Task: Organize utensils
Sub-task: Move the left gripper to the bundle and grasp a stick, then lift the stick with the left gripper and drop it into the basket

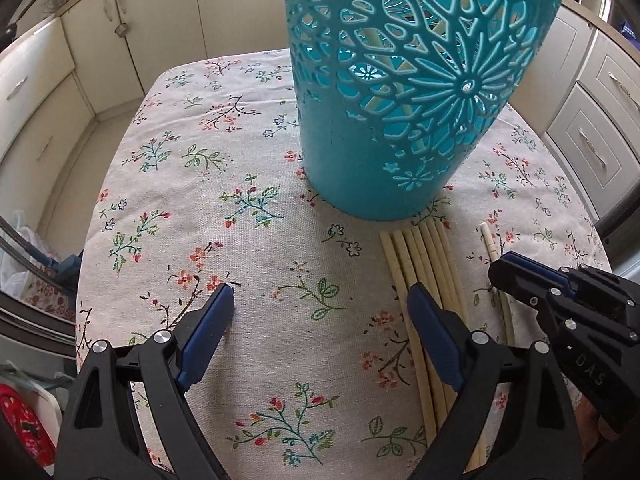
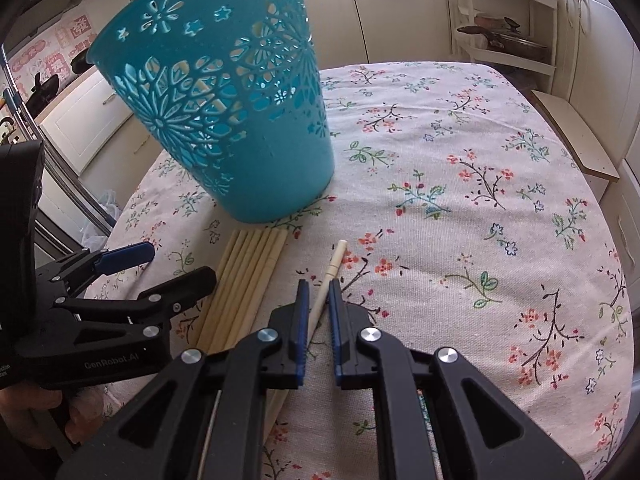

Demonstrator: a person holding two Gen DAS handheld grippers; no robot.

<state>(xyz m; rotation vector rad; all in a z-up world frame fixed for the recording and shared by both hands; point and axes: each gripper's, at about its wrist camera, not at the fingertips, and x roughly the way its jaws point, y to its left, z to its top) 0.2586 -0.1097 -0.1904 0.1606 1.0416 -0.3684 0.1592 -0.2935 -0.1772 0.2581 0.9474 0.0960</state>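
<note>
A teal cut-out basket [image 1: 404,92] stands on the floral tablecloth [image 1: 240,184]; it also shows in the right wrist view [image 2: 236,112], with pale sticks inside it. A bundle of several cream chopsticks [image 1: 424,264] lies in front of the basket, also in the right wrist view [image 2: 244,276]. One single chopstick [image 2: 330,276] lies apart to their right. My right gripper [image 2: 318,292] is nearly closed around this single chopstick, which still rests on the cloth. My left gripper [image 1: 322,296] is wide open and empty, its right finger over the bundle.
Cream kitchen cabinets [image 1: 48,92] surround the table. A shelf rack with pans [image 2: 508,36] stands behind it and a wooden board [image 2: 576,136] at the right. Plastic bags [image 1: 20,256] lie on the floor at the left.
</note>
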